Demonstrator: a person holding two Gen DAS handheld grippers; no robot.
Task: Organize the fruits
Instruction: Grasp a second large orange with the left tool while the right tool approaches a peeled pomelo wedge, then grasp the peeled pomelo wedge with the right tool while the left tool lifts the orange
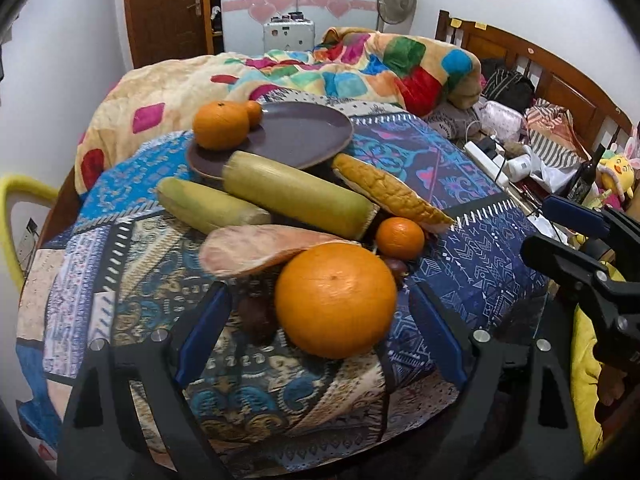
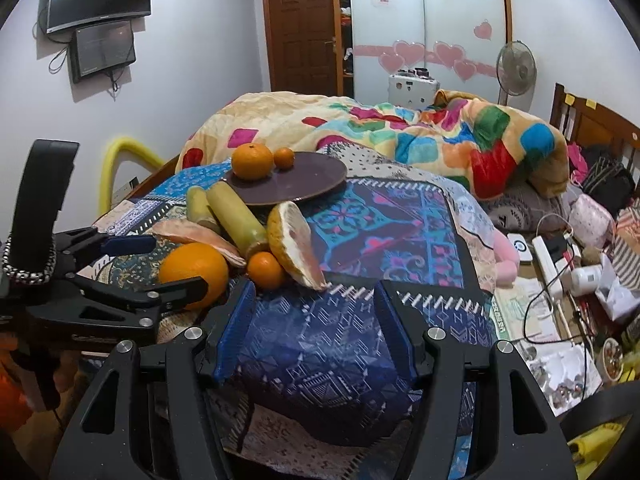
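- Corn: two husked cobs [image 1: 256, 196], long, ribbed and pale green-yellow, lie just before the plate; they would roll, and are no fruit, so they are best left alone.
- Plate [image 1: 308, 132]: dark purple, smooth and shallow, tilted on soft bedding, with two oranges [image 1: 222, 124] at its left rim. Anything set down there needs a gentle landing toward the bare middle.
- Left gripper [image 1: 320, 328]: fingers spread wide, holding nothing, blue ribbed pads [image 1: 204, 332] either side of the big orange [image 1: 335, 300]. The likely step is closing on it; the pads should meet its widest girth, since the waxy round skin could squirt out.
- Small orange [image 1: 399, 238]: lies just behind the big one, touching a pomelo wedge [image 1: 394, 196] with spongy pith.
- Cloth [image 1: 480, 264]: patterned, wrinkled and yielding, so fruit may shift when neighbours lift.
- Right gripper [image 2: 316, 332]: fingers apart, empty, hovering over bare cloth, near the pile.
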